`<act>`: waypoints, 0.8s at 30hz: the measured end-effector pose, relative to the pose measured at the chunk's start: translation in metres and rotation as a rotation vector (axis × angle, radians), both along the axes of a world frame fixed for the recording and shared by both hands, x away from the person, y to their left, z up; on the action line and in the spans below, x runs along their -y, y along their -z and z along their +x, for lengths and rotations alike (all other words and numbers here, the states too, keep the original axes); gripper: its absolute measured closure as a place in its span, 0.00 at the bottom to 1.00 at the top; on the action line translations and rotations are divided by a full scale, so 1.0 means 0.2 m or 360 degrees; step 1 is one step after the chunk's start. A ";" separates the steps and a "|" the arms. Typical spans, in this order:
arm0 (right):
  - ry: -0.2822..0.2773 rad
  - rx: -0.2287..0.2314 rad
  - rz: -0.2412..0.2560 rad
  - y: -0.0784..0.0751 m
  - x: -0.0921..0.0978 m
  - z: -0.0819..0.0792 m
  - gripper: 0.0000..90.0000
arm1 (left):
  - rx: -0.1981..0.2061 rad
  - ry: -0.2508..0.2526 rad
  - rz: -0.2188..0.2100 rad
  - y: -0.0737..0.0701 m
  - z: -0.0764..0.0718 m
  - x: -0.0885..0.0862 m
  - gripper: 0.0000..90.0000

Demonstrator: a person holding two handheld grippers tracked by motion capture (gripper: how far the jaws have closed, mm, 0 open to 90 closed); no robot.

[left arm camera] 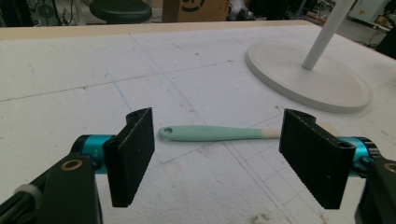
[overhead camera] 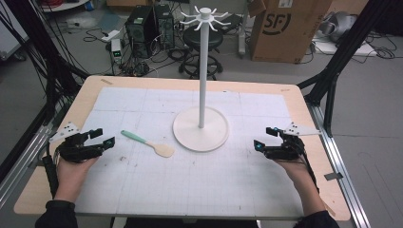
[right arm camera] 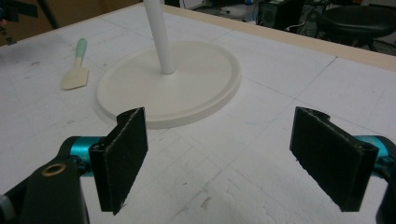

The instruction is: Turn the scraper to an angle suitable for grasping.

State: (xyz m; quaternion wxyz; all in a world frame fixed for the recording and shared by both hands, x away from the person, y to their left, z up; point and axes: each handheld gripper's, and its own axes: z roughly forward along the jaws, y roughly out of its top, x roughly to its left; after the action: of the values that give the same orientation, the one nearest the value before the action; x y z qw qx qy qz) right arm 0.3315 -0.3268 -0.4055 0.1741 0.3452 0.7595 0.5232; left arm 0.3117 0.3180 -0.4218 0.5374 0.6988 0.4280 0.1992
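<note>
Both grippers gape, hold nothing: left gripper (overhead camera: pixel 101 137), right gripper (overhead camera: pixel 266 138). I see spatula (overhead camera: pixel 147 143) flat on white mat (overhead camera: pixel 142 180) between left gripper and stand (overhead camera: pixel 201 129), blade toward base. In left gripper view, right jaw hides blade. Stand top cut off in both gripper views.

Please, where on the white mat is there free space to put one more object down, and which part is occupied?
Free: the near strip of the mat between the left gripper and right gripper, and both far corners beside the pole. Occupied: the middle, where the round stand base sits, and the spatula lies just left of it, apart from it.
</note>
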 end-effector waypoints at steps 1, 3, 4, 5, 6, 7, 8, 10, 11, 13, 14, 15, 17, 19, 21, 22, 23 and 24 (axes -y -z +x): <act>0.0003 0.0000 -0.0003 0.00 0.00 0.00 0.20 | -0.0001 0.0001 0.0005 0.00 0.00 0.00 0.31; 0.0003 -0.0001 -0.0006 0.00 0.00 0.00 0.20 | -0.0006 0.0001 0.0013 0.00 0.00 0.00 0.32; 0.0005 0.0000 -0.0009 0.00 0.00 0.00 0.20 | -0.0006 0.0001 0.0013 0.00 0.00 0.00 0.32; 0.0008 -0.0006 -0.0008 0.00 0.00 0.00 0.20 | -0.0012 0.0003 0.0016 0.01 0.00 0.00 0.32; 0.0005 -0.0011 -0.0007 0.00 0.00 0.00 0.20 | -0.0014 0.0006 0.0019 0.01 0.00 0.00 0.32; 0.0006 -0.0005 -0.0008 0.00 0.00 0.00 0.20 | -0.0015 0.0009 0.0023 0.01 0.00 0.00 0.33; 0.0006 -0.0004 -0.0008 0.00 0.00 0.00 0.20 | -0.0015 0.0009 0.0028 0.01 0.00 0.00 0.33; 0.0006 -0.0009 -0.0007 0.00 0.00 0.00 0.20 | -0.0015 0.0012 0.0032 0.01 0.00 0.00 0.33; 0.0005 -0.0009 -0.0007 0.00 0.00 0.00 0.20 | -0.0012 0.0016 0.0039 0.01 0.00 0.01 0.33; -0.0002 -0.0004 -0.0011 0.00 -0.01 0.00 0.20 | -0.0011 0.0015 0.0044 0.01 0.00 0.01 0.33; -0.0006 -0.0005 -0.0014 0.00 -0.01 0.00 0.20 | -0.0010 0.0016 0.0046 0.01 0.00 0.01 0.33; -0.0007 0.0000 -0.0019 0.00 -0.02 0.00 0.20 | -0.0011 0.0016 0.0048 0.01 0.01 0.01 0.33; -0.0013 -0.0001 -0.0026 0.00 -0.02 0.00 0.20 | -0.0015 0.0013 0.0054 0.02 0.01 0.01 0.32; -0.0019 -0.0001 -0.0036 0.01 -0.03 0.00 0.20 | -0.0019 0.0014 0.0048 0.02 0.01 0.01 0.32; -0.0030 -0.0001 -0.0038 0.01 -0.05 0.00 0.21 | -0.0018 0.0015 0.0048 0.02 0.01 0.01 0.32; -0.0036 0.0007 -0.0040 0.01 -0.05 0.00 0.21 | -0.0016 0.0015 0.0049 0.02 0.01 0.01 0.32; -0.0041 0.0009 -0.0041 0.00 -0.06 0.00 0.21 | -0.0017 0.0015 0.0048 0.02 0.01 0.01 0.32; -0.0047 0.0005 -0.0041 0.00 -0.07 0.00 0.21 | -0.0016 0.0014 0.0046 0.02 0.01 0.01 0.32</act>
State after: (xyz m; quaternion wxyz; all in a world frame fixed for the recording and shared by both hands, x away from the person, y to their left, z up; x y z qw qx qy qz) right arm 0.3321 -0.3124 -0.4057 0.1718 0.3309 0.7709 0.5165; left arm 0.3129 0.3167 -0.4254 0.5259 0.7094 0.4247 0.1997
